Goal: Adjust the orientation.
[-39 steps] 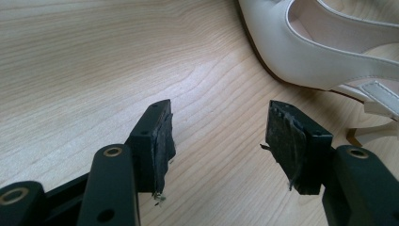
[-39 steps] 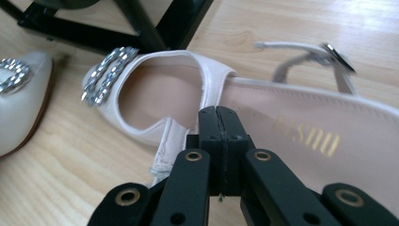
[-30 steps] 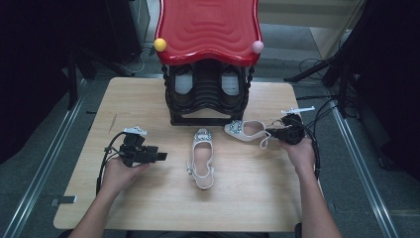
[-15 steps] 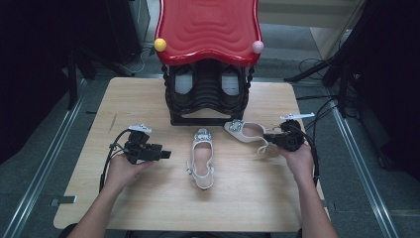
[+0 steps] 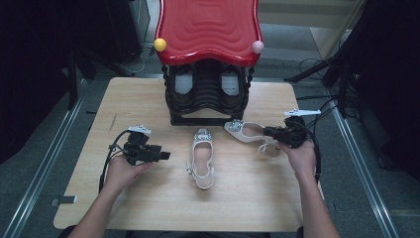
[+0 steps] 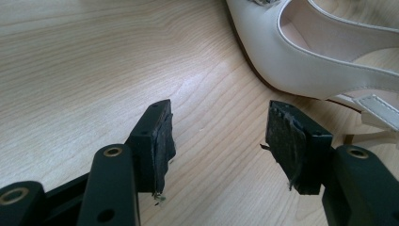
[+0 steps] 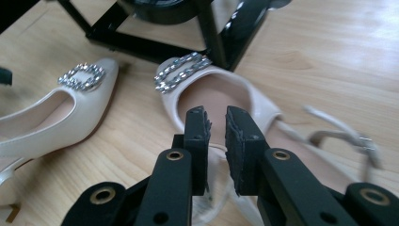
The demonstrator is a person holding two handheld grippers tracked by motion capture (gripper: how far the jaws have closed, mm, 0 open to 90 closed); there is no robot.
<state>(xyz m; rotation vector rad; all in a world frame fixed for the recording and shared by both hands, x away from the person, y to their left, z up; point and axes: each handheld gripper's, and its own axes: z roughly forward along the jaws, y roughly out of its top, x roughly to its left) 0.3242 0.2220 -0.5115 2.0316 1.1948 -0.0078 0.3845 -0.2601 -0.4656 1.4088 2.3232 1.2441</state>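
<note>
A black rack [image 5: 208,101] stands on the wooden table [image 5: 124,99], farther back than the left gripper [image 5: 167,155] and off to the side its jaws point toward. A wavy red top [image 5: 208,27] caps it, with a yellow ball [image 5: 160,44] on the corner nearer that gripper and a pink ball [image 5: 257,47] on the far one. Something pale sits in two of its slots [image 5: 184,82]. Behind the gripper a metal rail [image 5: 47,166] runs along the floor, and well past the rack lie loose cables [image 5: 317,64].

so I count two white shoes [image 5: 203,161] [image 5: 245,131], one red-topped rack [image 5: 208,59], and two grippers [image 5: 166,155] [image 5: 266,131] on the desk [image 5: 148,198].
</note>
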